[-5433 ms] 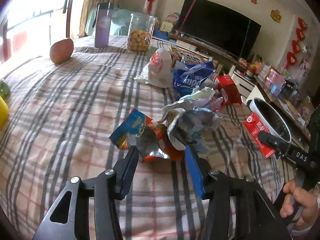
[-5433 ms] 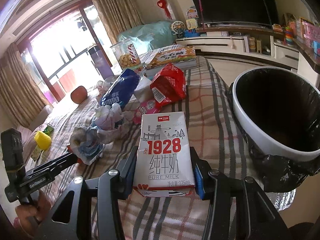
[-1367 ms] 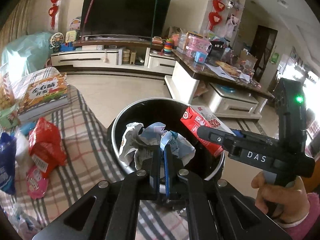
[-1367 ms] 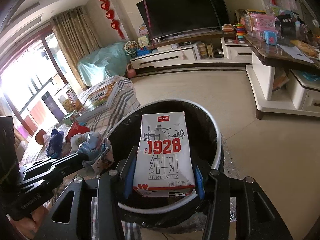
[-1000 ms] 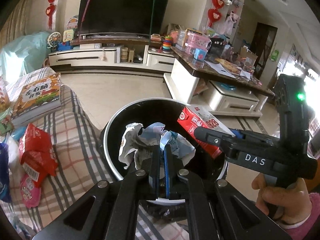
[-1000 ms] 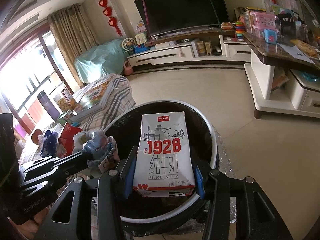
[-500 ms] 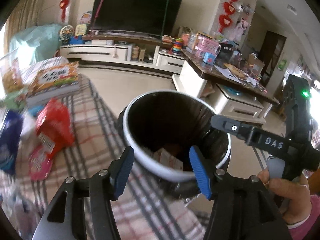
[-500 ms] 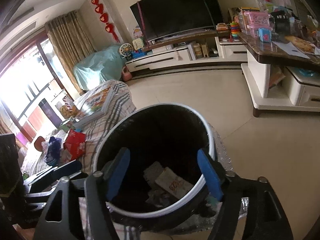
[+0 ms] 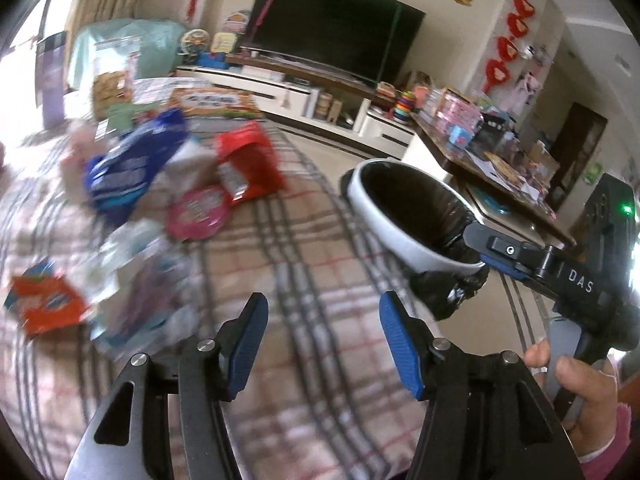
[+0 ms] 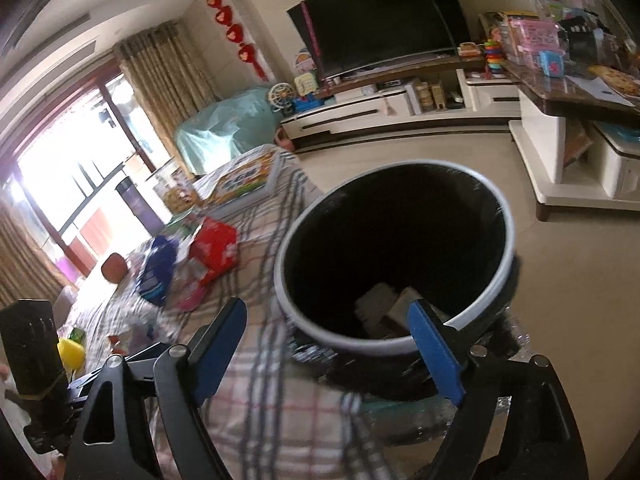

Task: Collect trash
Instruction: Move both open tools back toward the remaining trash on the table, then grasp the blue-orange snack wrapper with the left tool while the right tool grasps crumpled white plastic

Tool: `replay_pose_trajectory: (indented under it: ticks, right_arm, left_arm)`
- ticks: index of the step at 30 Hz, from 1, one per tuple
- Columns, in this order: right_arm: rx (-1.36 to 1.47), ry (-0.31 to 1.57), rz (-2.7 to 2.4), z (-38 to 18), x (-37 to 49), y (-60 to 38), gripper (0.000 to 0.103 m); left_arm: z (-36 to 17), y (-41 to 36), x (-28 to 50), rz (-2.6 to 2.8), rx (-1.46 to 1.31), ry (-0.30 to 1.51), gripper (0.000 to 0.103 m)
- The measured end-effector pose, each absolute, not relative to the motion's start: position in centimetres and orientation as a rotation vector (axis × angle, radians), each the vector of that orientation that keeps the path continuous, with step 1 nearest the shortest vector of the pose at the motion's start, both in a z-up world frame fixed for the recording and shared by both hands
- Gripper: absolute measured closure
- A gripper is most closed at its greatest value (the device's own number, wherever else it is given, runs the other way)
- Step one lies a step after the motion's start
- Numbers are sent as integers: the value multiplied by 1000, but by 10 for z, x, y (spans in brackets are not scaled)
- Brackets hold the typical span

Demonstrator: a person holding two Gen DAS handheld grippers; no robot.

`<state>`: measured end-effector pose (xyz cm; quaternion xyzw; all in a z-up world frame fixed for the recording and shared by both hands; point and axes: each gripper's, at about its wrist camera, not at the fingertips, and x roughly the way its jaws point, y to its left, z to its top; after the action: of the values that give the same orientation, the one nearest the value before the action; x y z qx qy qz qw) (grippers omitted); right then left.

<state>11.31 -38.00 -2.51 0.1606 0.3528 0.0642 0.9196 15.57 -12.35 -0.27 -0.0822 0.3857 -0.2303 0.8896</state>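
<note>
Left claw [image 9: 320, 338] has its two blue pads apart and nothing sits between them. Right claw [image 10: 326, 346] is opening wider, and it is empty too; its pads frame the near rim of the trash bin [image 10: 506, 240].

Trash to pick next lies on the checked cloth of the counter [image 9: 280, 248]. Ahead of the left claw and off to its left is a crumpled wrapper pile [image 9: 136, 276], the nearest piece. I think it is very light and soft, so it will squash when pinched. A good place to pinch is a thick bunched fold near the middle, not a thin loose edge that could slip out.

Further left lies a flat orange packet [image 9: 44, 304]. It looks thin and slick, so it may be hard to lift off the cloth; one raised edge is the best spot.

Further ahead sit a pink round pack [image 9: 198, 216], a red bag [image 9: 248, 168] and a blue bag [image 9: 128, 168], close together and partly overlapping. These look light and crinkly too.

Off to the right of the left claw, past the counter's edge, stands the bin, with some boxes [image 10: 384, 304] already down inside.
</note>
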Motion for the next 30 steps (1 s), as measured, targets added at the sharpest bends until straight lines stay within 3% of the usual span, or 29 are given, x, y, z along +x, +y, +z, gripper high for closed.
replay_pose_trajectory:
  ticks: [14, 30]
  right_arm:
    - [301, 771, 286, -42, 104, -297, 15]
    - [211, 798, 412, -57, 114, -222, 15]
  left_arm:
    - [-3, -29, 93, -320, -224, 807, 45]
    - [7, 35, 78, -129, -282, 792, 47]
